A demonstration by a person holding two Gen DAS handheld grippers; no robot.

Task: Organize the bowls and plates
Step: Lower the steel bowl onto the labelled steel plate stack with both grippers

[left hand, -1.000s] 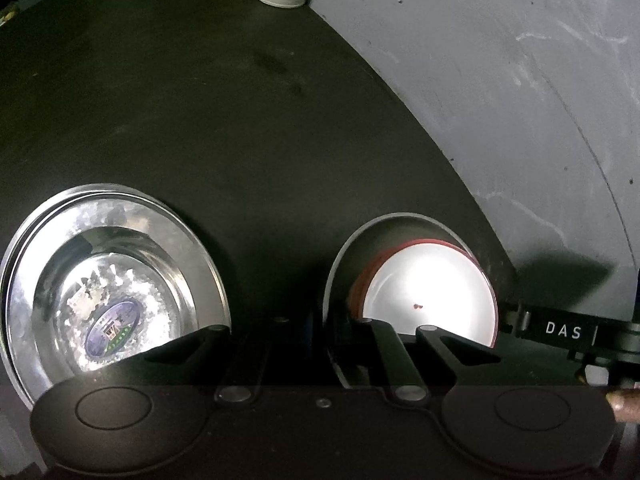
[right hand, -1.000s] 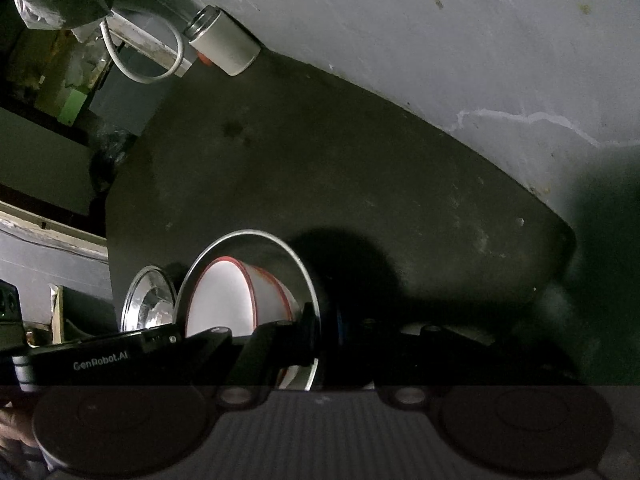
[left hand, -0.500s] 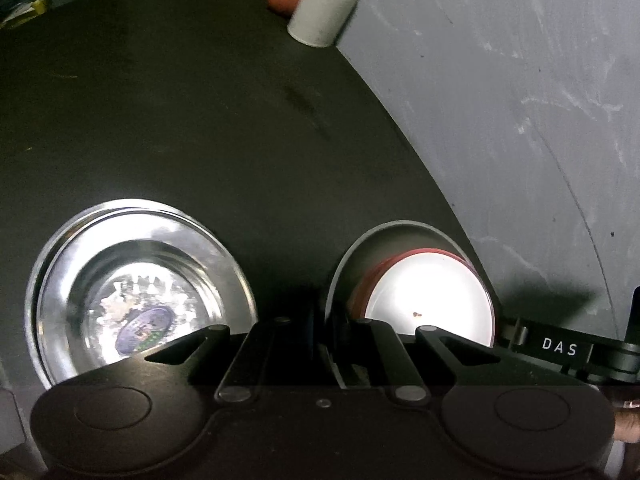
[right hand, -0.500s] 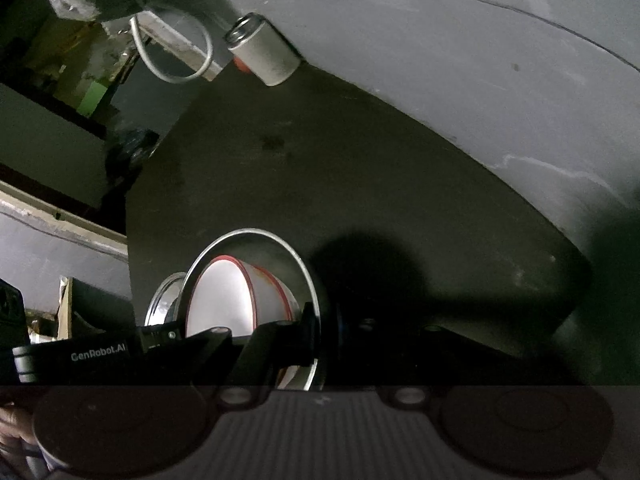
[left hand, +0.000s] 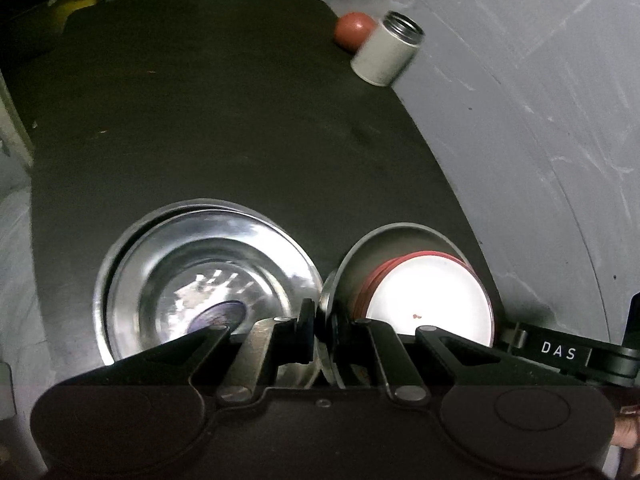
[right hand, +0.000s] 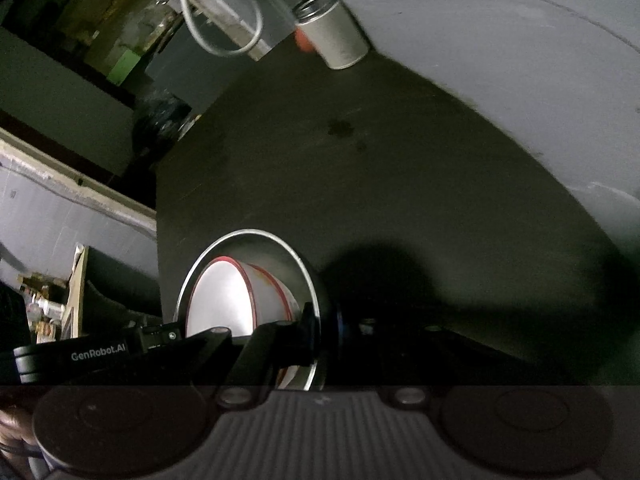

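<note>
Left wrist view: a stack of steel plates (left hand: 208,276) lies on the dark surface (left hand: 224,120), left of and just beside a steel bowl (left hand: 404,236) that carries a red-rimmed white bowl (left hand: 432,300) nested inside. The left tongs (left hand: 320,332) are closed to a narrow gap on the steel bowl's left rim, one finger inside and one outside. Right wrist view: the right tongs (right hand: 324,332) pinch the same bowl's opposite rim in the same way, so both hold it between them. Whether it rests on the surface or hangs just above it I cannot tell. The plate stack sits on the left tongs' side, so any shift toward it would likely be led from there. Far back stand a white canister (left hand: 388,54) and a red ball (left hand: 354,31), well apart.
</note>
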